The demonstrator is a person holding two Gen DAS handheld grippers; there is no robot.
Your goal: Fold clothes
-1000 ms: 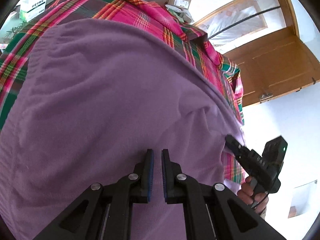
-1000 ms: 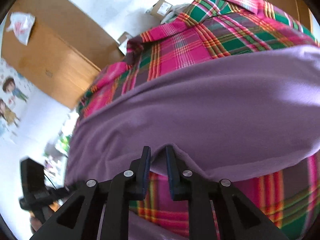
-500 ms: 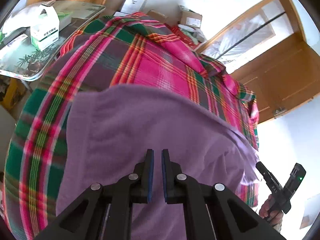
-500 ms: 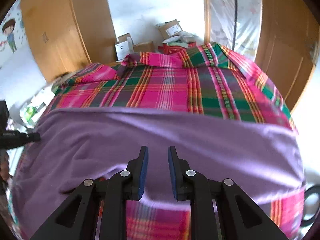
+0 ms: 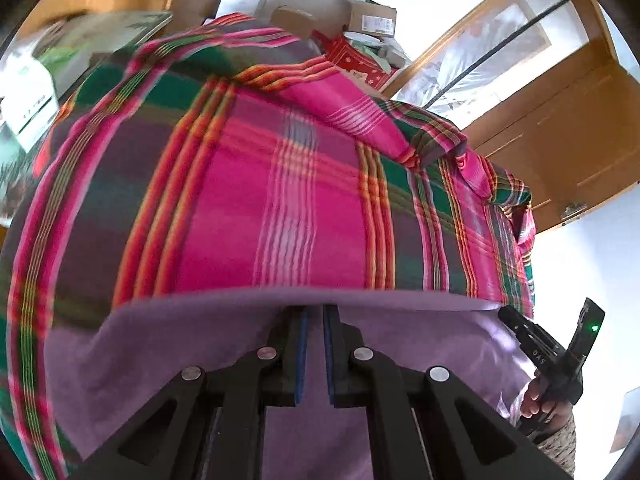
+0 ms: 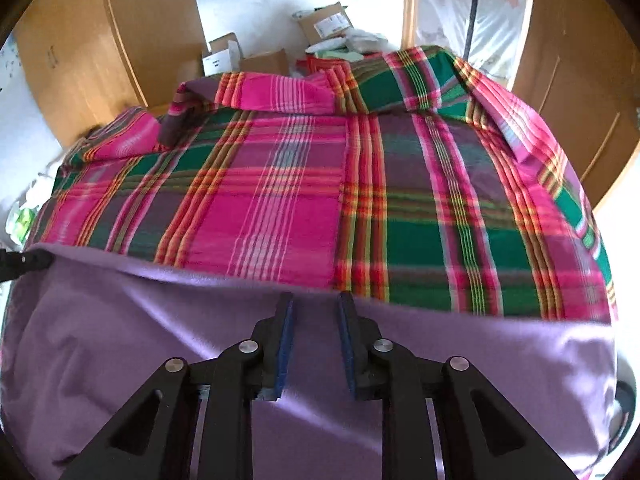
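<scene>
Hovering over a purple garment (image 5: pixel 420 344), the left gripper (image 5: pixel 314 314) keeps its blue pads a narrow slit apart with only a thin gap showing; whether cloth is pinched cannot be told. The right gripper (image 6: pixel 314 304) stands wider, its jaws empty above the same garment (image 6: pixel 160 328), which lies spread across a plaid bedcover (image 6: pixel 280 200). Cardboard boxes (image 6: pixel 320 22) and a wooden wardrobe (image 6: pixel 104 40) stand beyond.
</scene>
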